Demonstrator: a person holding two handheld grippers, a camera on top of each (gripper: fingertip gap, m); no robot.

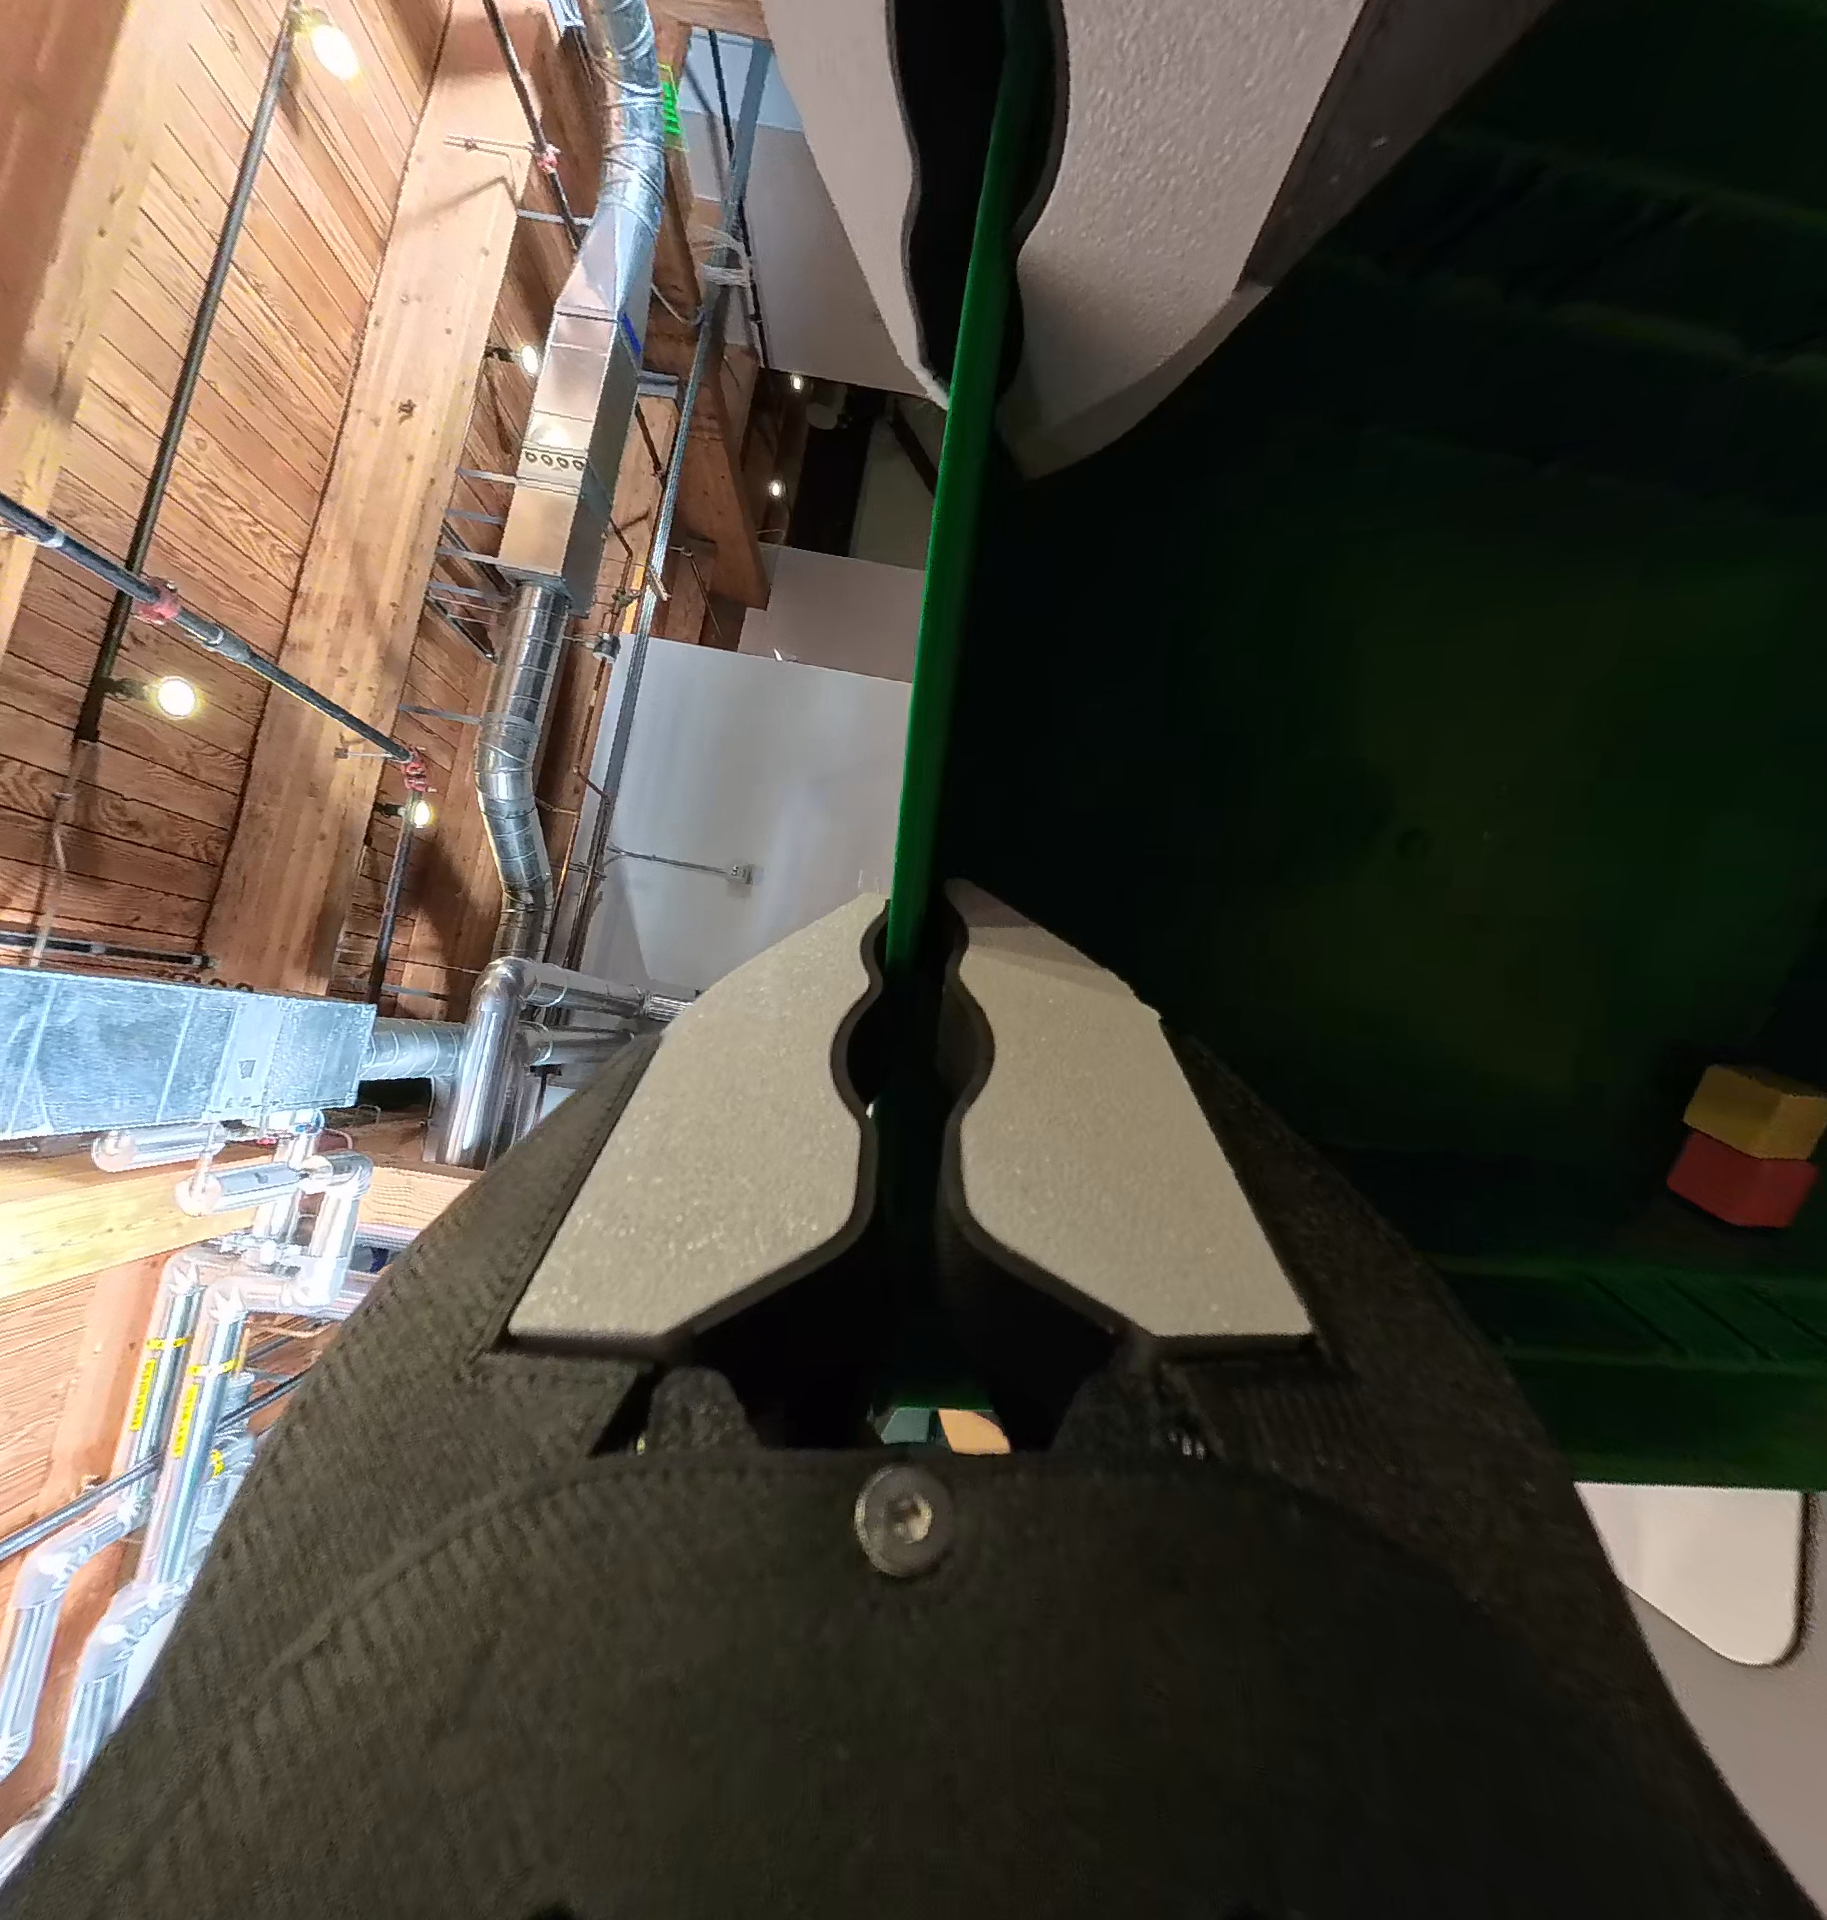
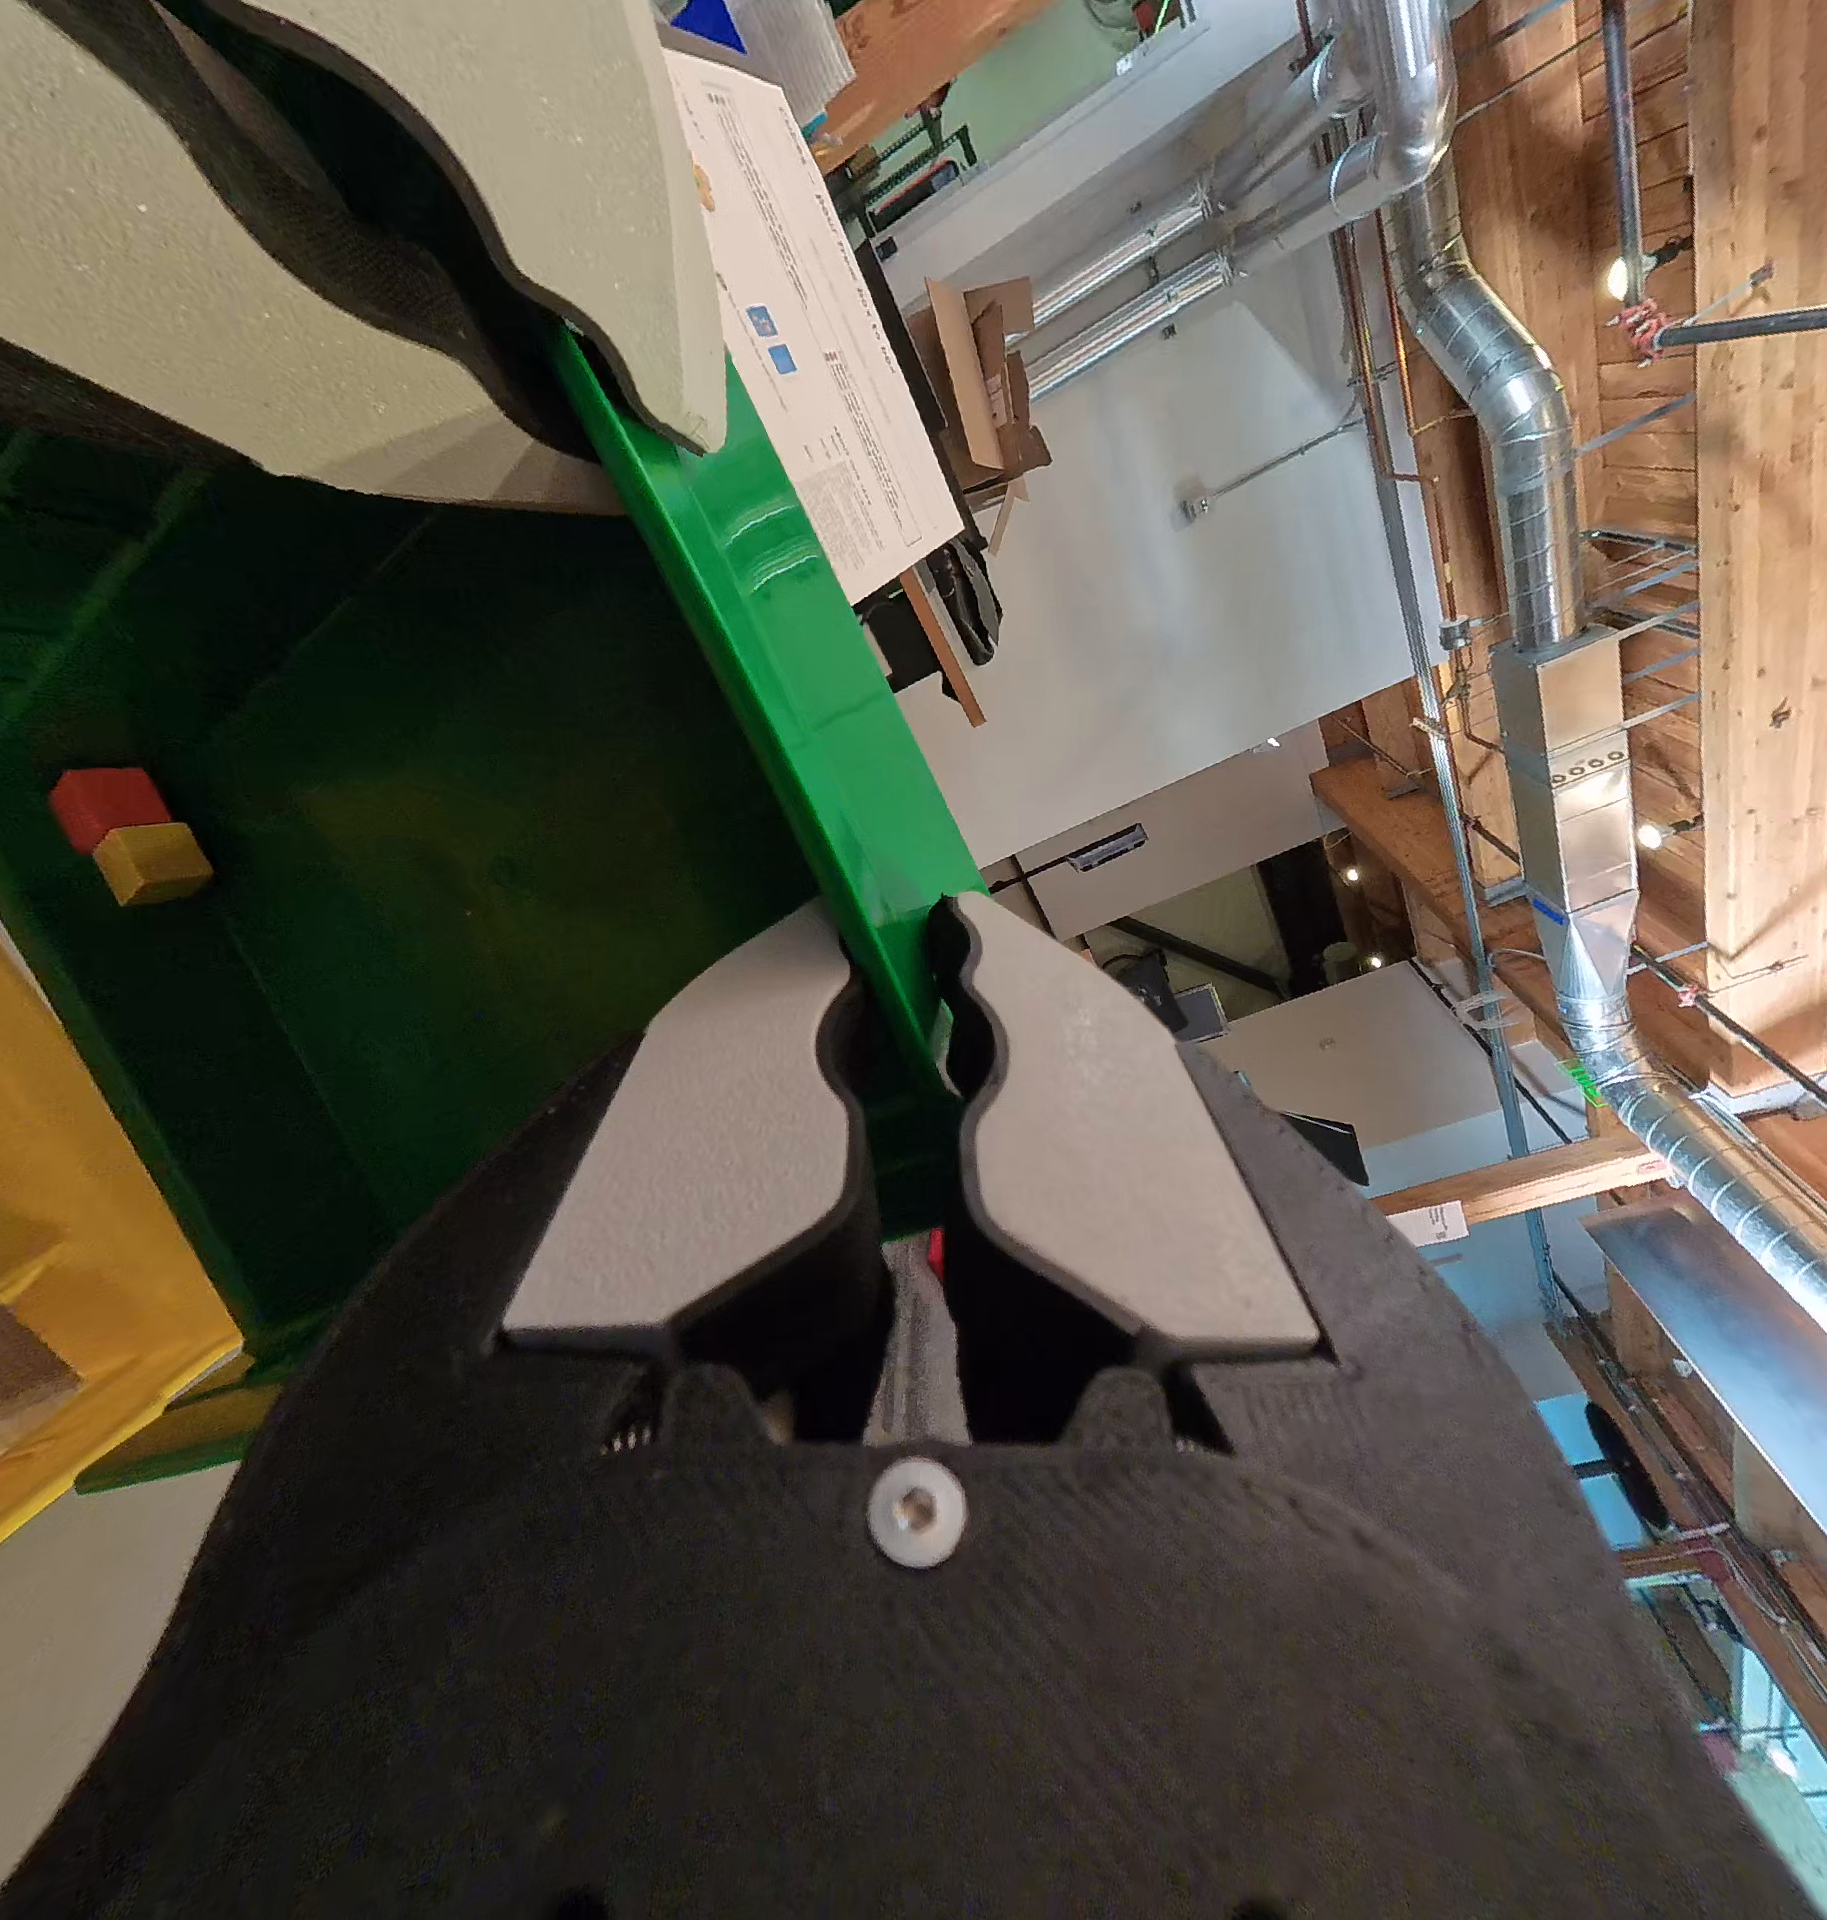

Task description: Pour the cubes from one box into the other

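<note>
Both grippers are shut on the rim of a green box [image 1: 1408, 727], which is lifted and tipped steeply. My left gripper [image 1: 914, 914] clamps one wall edge; my right gripper [image 2: 904, 925] clamps the rim of the same green box [image 2: 784, 623]. The other gripper's fingers [image 1: 1096, 260] show at the top of each view on the far rim. A yellow cube [image 1: 1761, 1112] and a red cube [image 1: 1740, 1179] lie together inside at the box's low end. They also show in the right wrist view, red cube [image 2: 109, 805] and yellow cube [image 2: 150, 862]. A yellow box [image 2: 47, 1226] lies below the green one.
A brown cube [image 2: 0, 1340] sits in the yellow box. A white tabletop [image 2: 67, 1621] lies beneath. Wooden ceiling beams and metal ducts [image 1: 535, 727] fill the background. A white sheet of paper [image 2: 815, 343] hangs behind.
</note>
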